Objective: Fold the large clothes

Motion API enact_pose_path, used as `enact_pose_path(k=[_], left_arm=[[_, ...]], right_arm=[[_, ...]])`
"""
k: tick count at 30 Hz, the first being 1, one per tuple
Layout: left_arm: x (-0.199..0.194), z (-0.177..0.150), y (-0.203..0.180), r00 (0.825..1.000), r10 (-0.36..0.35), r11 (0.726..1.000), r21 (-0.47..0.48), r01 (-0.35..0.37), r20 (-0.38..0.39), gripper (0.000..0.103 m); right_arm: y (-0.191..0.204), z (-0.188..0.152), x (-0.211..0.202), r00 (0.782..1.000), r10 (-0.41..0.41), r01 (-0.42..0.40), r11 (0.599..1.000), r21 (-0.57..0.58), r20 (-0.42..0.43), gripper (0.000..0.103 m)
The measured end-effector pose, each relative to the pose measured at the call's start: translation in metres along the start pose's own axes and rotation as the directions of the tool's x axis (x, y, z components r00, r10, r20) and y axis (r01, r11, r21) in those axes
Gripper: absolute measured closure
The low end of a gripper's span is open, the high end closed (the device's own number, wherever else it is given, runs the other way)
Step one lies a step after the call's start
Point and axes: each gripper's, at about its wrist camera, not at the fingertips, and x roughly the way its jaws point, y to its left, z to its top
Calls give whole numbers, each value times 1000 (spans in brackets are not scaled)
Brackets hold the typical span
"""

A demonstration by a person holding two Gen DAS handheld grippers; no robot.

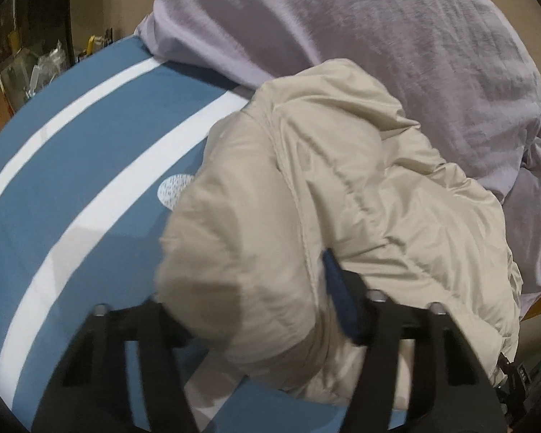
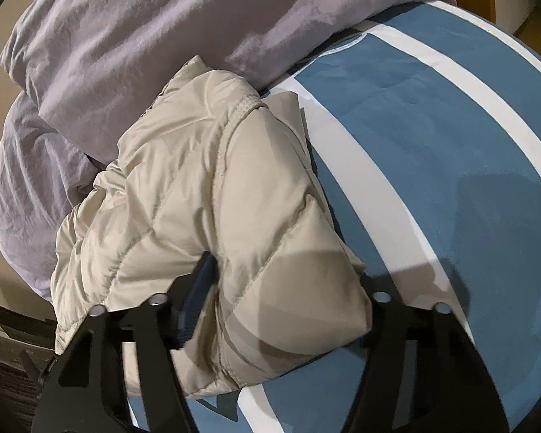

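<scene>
- A beige puffy jacket (image 2: 205, 195) is lying bunched on the blue-and-white striped sheet (image 2: 432, 137).
- The left gripper (image 1: 256, 310) and right gripper (image 2: 281, 288) are each straddling a thick fold, jaws spread wide around it.
- Open sheet is lying beside it; a lilac duvet (image 1: 378, 54) is crowding its far edge.

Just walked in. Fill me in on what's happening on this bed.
A person with a handheld gripper in each hand is folding a beige puffer jacket on a blue-and-white striped sheet. The jacket is already bunched into a thick bundle, lying against a lavender duvet. The left gripper and right gripper each straddle a puffy part of the bundle, jaws spread wide around it. Whether they are squeezing it or only pressing on it cannot be told.
</scene>
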Motion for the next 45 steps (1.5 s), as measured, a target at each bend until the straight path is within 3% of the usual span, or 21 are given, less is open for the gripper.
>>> enact_pose_path(k=[4,7,18,29,32,38,43,45], left_arm=[[-10,0,-2,1000,-13,999,30,12,18,67],[-21,-1,2,999,-25,999,36,24,32,70],[-78,-27,70,998,-17,999,28,16,53,71],[-104,-53,123,998,12,1000,26,-14,56,69],[-102,-55,125,998,23,999,25,-24,53,66],[-101,-58,129,997,50,999,11,-51,51,53],[-103,-60,135,996,70,998,-2,-70,53,26],[-106,-61,136,996,66,998,-7,-66,63,19]], right_arm=[[12,-4,-8,1000,-15,16,999,-44,20,68],[20,-10,-16,999,-19,20,999,-48,27,71],[46,-80,-36,999,41,-42,997,-69,-21,72],[39,-136,-68,997,64,-69,992,-108,-51,72],[36,-139,-72,997,60,-65,992,-105,-49,67],[31,-135,-98,999,-32,36,993,-115,33,45],[41,-118,-116,988,-94,114,980,-165,123,42],[59,-112,-120,981,-103,136,968,-211,163,38]])
